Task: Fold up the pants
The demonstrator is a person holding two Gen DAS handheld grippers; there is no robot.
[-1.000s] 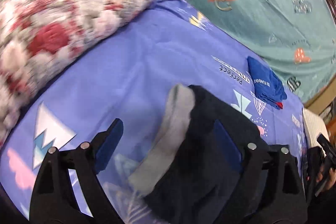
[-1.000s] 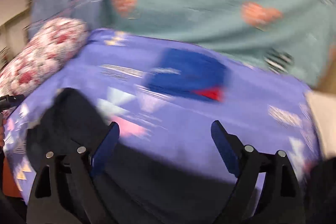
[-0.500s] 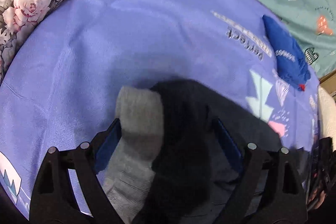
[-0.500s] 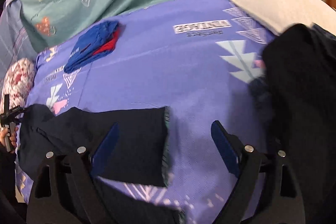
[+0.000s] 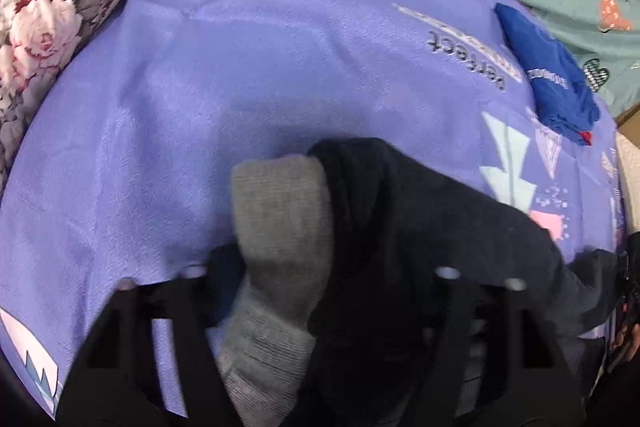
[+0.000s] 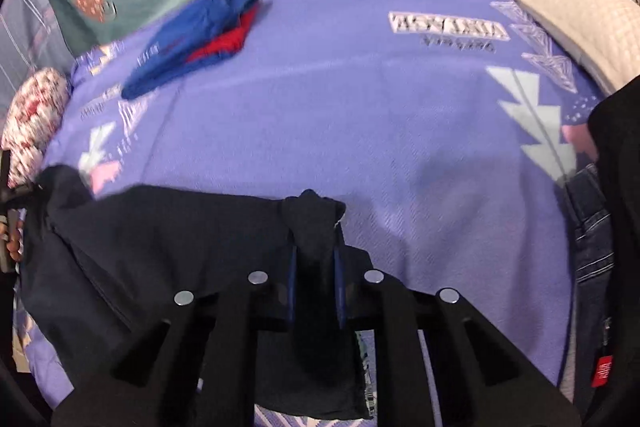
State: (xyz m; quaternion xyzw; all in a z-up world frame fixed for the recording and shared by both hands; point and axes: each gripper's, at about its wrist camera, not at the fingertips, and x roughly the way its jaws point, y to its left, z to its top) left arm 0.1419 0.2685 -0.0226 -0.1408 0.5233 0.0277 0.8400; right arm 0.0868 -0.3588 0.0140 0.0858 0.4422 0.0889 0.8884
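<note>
Right gripper (image 6: pixel 314 255) fingers pinch the pants (image 6: pixel 160 227); left gripper (image 5: pixel 320 267) grip unclear.

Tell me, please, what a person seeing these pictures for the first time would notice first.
The dark navy pants lie stretched across the near part of the purple patterned bedsheet, and the right gripper is shut on a bunched corner of them. In the left wrist view, their grey ribbed waistband sits between the fingers of the left gripper. Farther back lies a folded blue and red garment.
</note>
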